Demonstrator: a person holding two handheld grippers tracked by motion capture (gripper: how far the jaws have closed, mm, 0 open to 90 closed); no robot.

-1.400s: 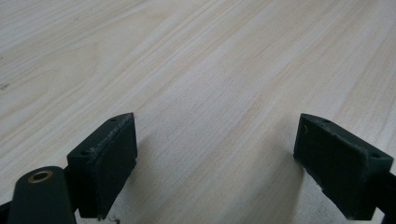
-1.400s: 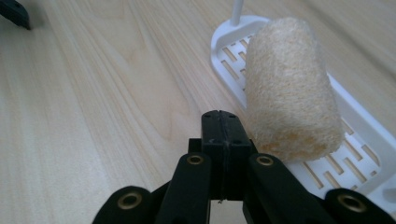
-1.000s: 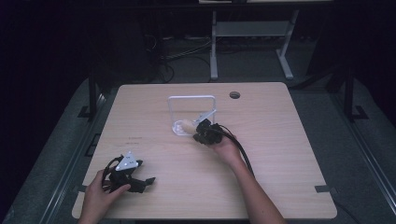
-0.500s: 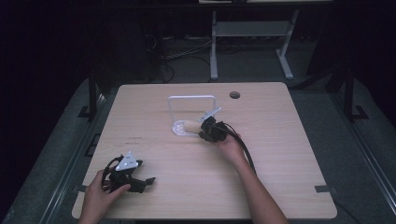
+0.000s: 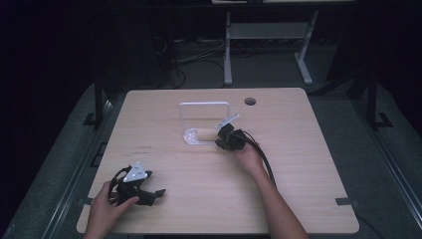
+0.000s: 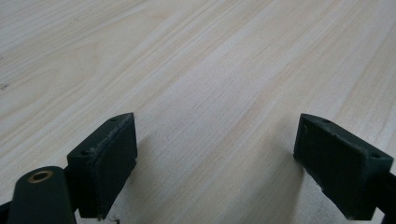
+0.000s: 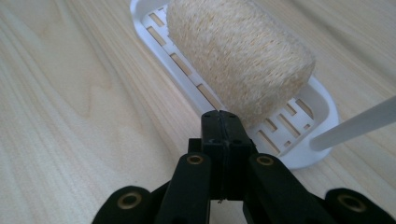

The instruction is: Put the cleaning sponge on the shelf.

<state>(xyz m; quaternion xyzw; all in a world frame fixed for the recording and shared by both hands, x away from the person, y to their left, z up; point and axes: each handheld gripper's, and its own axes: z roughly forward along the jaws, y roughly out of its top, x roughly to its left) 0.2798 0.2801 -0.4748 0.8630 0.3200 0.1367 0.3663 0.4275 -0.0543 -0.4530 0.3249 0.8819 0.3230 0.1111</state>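
While the right gripper (image 7: 223,119) sits with its jaws pressed together on nothing, just beside the white tray (image 7: 299,161), the sponge roll (image 7: 240,56) lies in that tray at mid-table, long axis along it. It looks light, soft and rough; take it across its middle. The left gripper (image 6: 215,163) rests spread wide near the table's (image 5: 308,164) front-left corner.

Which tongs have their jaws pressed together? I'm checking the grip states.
The right tongs, beside the loofah on its white tray: jaws pressed together, nothing between. The left tongs gape wide over bare table.
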